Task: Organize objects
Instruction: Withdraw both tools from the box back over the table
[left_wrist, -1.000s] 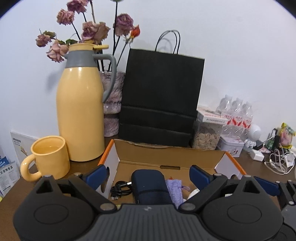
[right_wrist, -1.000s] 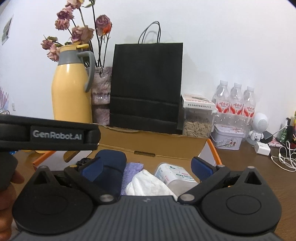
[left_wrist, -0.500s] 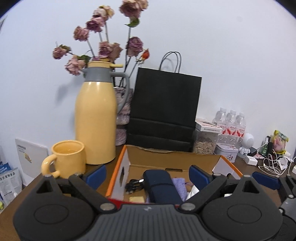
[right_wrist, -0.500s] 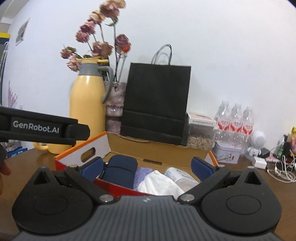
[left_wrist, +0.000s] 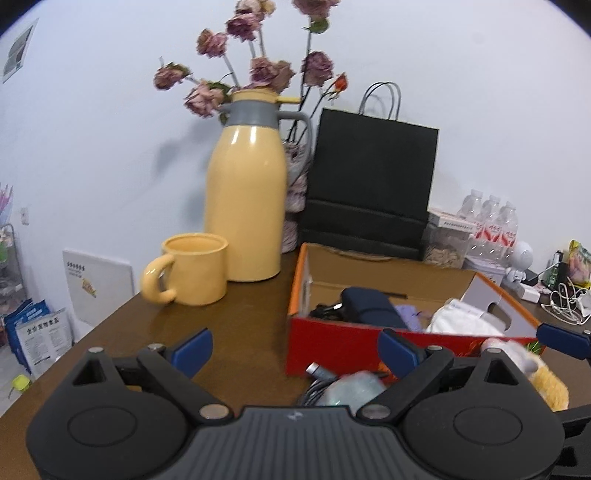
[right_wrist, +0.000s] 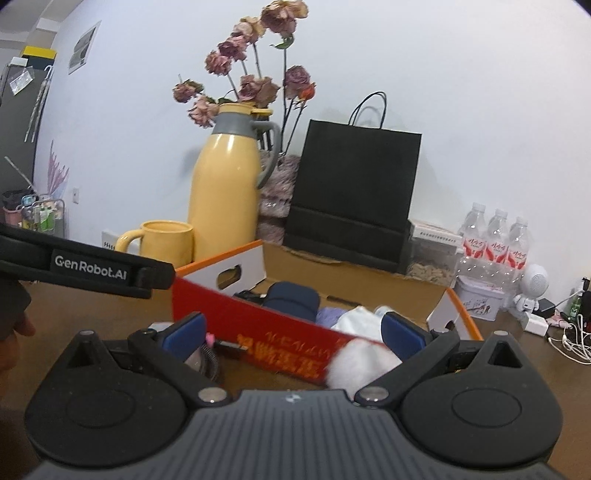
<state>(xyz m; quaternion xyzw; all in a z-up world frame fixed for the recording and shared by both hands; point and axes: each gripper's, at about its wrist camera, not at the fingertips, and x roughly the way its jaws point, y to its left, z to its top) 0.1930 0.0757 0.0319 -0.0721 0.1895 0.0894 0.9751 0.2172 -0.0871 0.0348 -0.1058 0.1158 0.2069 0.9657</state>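
Worktop (left_wrist: 236, 325) brown, carrying all items. Black paper bag (left_wrist: 373, 184) far ahead, against wall. Yellow jug (left_wrist: 247, 206) ahead-left of left hand-held gripper (left_wrist: 295, 349); yellow mug (left_wrist: 195, 273) just beside it. Red cardboard box (left_wrist: 354, 347) directly ahead of right hand-held gripper (right_wrist: 295, 332), holding navy pouch (right_wrist: 291, 301) and white cloth (left_wrist: 461, 323) (contents partly hidden). Both hand-held grippers: fingers spread apart, nothing clamped. White fluffy item (right_wrist: 360, 365) just before right one.

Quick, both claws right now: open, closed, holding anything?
Left claw: open, holding nothing; a cable lies on the table beyond it.
Right claw: open, holding nothing; white fluffy item sits beyond it, ungripped.
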